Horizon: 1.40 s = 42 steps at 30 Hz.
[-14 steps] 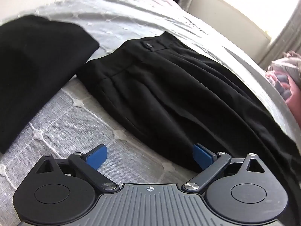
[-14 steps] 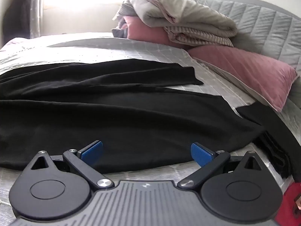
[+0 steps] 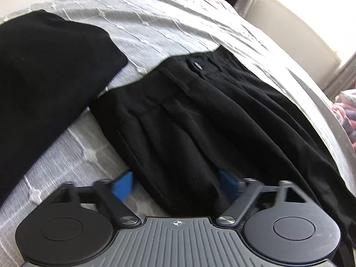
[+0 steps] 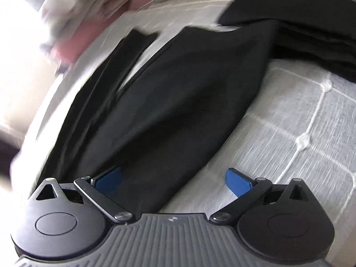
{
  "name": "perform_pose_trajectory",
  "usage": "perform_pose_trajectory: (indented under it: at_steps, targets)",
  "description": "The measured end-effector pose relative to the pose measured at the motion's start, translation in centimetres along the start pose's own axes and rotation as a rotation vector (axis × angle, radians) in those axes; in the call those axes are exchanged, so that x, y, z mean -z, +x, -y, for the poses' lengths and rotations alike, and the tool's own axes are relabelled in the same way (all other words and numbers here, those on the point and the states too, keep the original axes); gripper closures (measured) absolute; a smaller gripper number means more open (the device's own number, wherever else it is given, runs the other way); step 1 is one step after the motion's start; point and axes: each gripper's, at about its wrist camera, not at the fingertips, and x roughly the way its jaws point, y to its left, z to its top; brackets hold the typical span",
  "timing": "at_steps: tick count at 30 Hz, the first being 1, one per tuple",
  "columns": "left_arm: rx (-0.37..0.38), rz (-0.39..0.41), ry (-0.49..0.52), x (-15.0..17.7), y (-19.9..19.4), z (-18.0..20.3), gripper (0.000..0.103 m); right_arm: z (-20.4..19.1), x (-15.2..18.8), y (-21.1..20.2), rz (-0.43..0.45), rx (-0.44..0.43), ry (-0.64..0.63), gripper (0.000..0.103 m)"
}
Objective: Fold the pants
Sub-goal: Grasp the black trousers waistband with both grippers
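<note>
Black pants point(image 3: 200, 115) lie spread flat on the grey bedspread point(image 3: 155, 22), waistband and button point(image 3: 197, 65) towards the far side. My left gripper point(image 3: 176, 185) is open, its blue pads astride the near side edge of the pants by the hip, holding nothing. In the right wrist view the pant legs point(image 4: 178, 93) stretch away towards the upper left. My right gripper point(image 4: 173, 181) is open and empty, with the leg's near edge between the pads. This view is blurred.
A folded black garment point(image 3: 44, 77) lies left of the pants on the bedspread. More stacked dark clothing point(image 4: 311, 33) shows at the upper right of the right wrist view. Pink pillows and bedding point(image 4: 93, 22) lie beyond the legs. A bright window point(image 3: 311, 6) is behind the bed.
My left gripper has moved forward and right over the pants' side edge. My right gripper has swung and tilted sharply, now looking down along the pant leg; both stay open.
</note>
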Motion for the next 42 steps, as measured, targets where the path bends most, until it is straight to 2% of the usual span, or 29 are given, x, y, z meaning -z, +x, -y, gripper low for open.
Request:
perform_pose_trajectory:
  at_steps: [1, 2, 3, 4, 5, 6, 7, 9, 10, 11, 13, 15, 18, 21, 24, 25, 29, 31, 34, 37, 38, 39, 42]
  targets:
    - [0.001, 0.019, 0.007, 0.0, -0.1, 0.1, 0.050, 0.0, -0.4, 0.5, 0.016, -0.001, 0.008, 0.000]
    - [-0.006, 0.033, 0.015, -0.1, -0.1, 0.2, 0.066, 0.3, -1.4, 1.1, 0.034, -0.021, 0.011, 0.003]
    - [-0.012, 0.043, 0.021, -0.2, 0.0, 0.2, 0.078, 0.1, -0.9, 0.6, 0.052, 0.010, -0.017, 0.006]
    - [-0.011, 0.048, 0.025, -0.4, 0.1, 0.2, 0.082, 0.3, -0.4, -0.1, 0.090, 0.025, -0.049, 0.013]
    - [-0.005, 0.050, 0.024, -0.4, 0.3, 0.1, 0.089, 1.2, 0.0, -0.9, 0.144, -0.008, -0.063, 0.024]
    - [0.006, 0.054, 0.024, -0.4, 0.3, 0.0, 0.095, 1.1, -0.3, -0.2, 0.165, 0.017, -0.087, 0.038]
    - [0.015, 0.061, 0.026, -0.5, 0.2, -0.2, 0.097, 0.8, -0.7, -0.3, 0.190, 0.004, -0.079, 0.048]
    - [0.035, 0.076, 0.019, -0.6, -0.4, -0.5, 0.099, 1.6, -1.3, -0.2, 0.196, 0.030, -0.077, 0.095]
    - [0.038, 0.085, 0.019, -0.7, -0.9, -0.7, 0.099, 2.4, -1.7, -0.3, 0.175, 0.055, -0.060, 0.103]
    - [0.037, 0.093, 0.019, -0.7, -1.3, -1.0, 0.100, 3.1, -1.8, -0.2, 0.160, 0.063, -0.040, 0.103]
    - [0.031, 0.120, 0.027, -0.7, -2.8, -1.3, 0.102, 4.6, -1.8, -0.3, 0.141, 0.025, 0.000, 0.103]
    - [0.044, 0.142, 0.027, -0.7, -4.4, -1.5, 0.102, 5.2, -1.5, -1.7, 0.174, -0.015, -0.015, 0.103]
    - [0.041, 0.202, 0.063, 0.0, -6.9, -1.6, 0.102, 5.2, -0.5, -4.0, 0.239, -0.027, -0.082, 0.103]
    - [0.027, 0.217, 0.063, 0.6, -7.9, -2.3, 0.102, 4.4, 0.0, -5.4, 0.267, 0.009, -0.127, 0.103]
    - [0.007, 0.188, 0.051, 1.2, -7.8, -2.9, 0.102, 3.6, 0.3, -5.3, 0.244, 0.052, -0.162, 0.103]
    - [0.007, 0.179, 0.044, 1.3, -7.8, -3.1, 0.102, 3.5, 0.0, -5.3, 0.280, 0.034, -0.191, 0.103]
    - [0.012, 0.203, 0.058, 1.8, -8.8, -3.3, 0.101, 2.0, 1.1, -6.7, 0.379, 0.067, -0.246, 0.103]
    - [-0.001, 0.210, 0.075, 2.4, -9.0, -3.2, 0.101, 2.0, 1.1, -6.3, 0.364, 0.084, -0.252, 0.103]
    - [-0.022, 0.154, 0.092, 2.1, -7.8, -3.0, 0.100, 2.6, 0.2, -4.5, 0.270, 0.107, -0.202, 0.103]
    - [-0.024, 0.114, 0.072, 1.9, -7.3, -3.6, 0.092, 2.6, 0.7, -4.3, 0.268, 0.108, -0.170, 0.101]
    - [-0.010, 0.129, 0.057, 1.8, -7.9, -3.9, 0.091, 2.4, 0.7, -4.6, 0.290, 0.116, -0.178, 0.100]
    - [-0.002, 0.159, 0.056, 1.9, -8.8, -3.8, 0.091, 2.1, 1.0, -5.0, 0.319, 0.130, -0.191, 0.093]
    - [-0.041, 0.327, 0.111, 2.6, -12.0, -2.9, 0.091, 1.5, 1.7, -6.4, 0.441, 0.202, -0.202, 0.085]
